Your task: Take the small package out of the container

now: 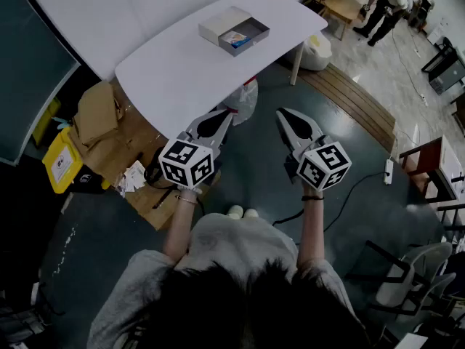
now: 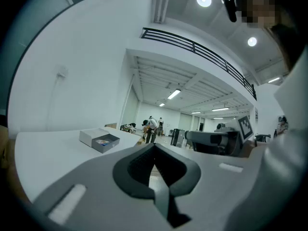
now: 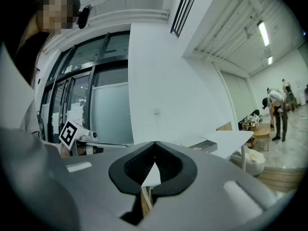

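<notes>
Here, the dark floor (image 1: 363, 173) fills most of the head view, and a white table (image 1: 182, 64) with rounded corners stands on it, reaching away from the person towards the top of the picture. Flattened cardboard (image 1: 98, 115) lies on the floor to the left of the table, with a yellow box (image 1: 62, 162) beside it, and a white bag (image 1: 243, 100) sits under the table's near edge. The person stands at the near end and holds both grippers out roughly level, side by side and short of the tabletop. The left gripper (image 1: 229, 113) has its tips just at the near edge of the table. Its own view shows its jaws pressed together at the tips with nothing between them. The right gripper (image 1: 282, 112) hovers over the floor just beside it. Its jaws are likewise closed tip to tip and empty. The container (image 1: 256, 36), a shallow grey tray with a white cover drawn partly aside, rests at the far end of the table, well apart from both grippers. The small package (image 1: 235, 38), showing blue and white, lies inside the open grey tray, against the side nearest the white cover. The left gripper view shows the same tray with the package in it, off to the left of the closed jaws.
</notes>
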The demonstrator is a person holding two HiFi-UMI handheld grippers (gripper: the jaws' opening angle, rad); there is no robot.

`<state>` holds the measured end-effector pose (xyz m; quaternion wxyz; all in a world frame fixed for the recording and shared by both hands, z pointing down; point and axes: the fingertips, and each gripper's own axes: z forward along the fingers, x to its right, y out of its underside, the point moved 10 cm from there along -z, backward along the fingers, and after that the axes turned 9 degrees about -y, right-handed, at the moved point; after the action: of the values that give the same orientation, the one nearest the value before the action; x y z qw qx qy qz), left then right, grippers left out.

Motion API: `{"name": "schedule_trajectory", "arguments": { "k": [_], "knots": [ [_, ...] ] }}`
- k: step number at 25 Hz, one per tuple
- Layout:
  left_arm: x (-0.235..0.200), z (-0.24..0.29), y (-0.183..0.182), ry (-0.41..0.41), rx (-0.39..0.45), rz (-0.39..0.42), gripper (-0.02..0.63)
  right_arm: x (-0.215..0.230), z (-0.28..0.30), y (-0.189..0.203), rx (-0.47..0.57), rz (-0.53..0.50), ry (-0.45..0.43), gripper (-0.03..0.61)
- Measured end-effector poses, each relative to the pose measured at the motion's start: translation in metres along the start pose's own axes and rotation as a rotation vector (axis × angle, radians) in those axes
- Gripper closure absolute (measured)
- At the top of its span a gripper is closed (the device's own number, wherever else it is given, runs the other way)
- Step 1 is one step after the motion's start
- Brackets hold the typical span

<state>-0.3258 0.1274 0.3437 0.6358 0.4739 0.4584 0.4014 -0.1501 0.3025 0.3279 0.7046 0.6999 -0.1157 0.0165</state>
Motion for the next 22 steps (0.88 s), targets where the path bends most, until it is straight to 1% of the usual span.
{"name": "schedule_trajectory", "arguments": {
  "k": [12, 22],
  "knots": [
    [0.013, 0.012, 0.003, -0.018, -0.003, -0.001, 0.621, 0.015, -0.008, -0.001, 0.012, 0.012, -0.019, 0.565],
    [0.032, 0.028, 0.003, -0.047, 0.002, 0.007, 0.621, 0.039, -0.02, -0.008, 0.024, 0.011, -0.05, 0.565]
  ]
}}
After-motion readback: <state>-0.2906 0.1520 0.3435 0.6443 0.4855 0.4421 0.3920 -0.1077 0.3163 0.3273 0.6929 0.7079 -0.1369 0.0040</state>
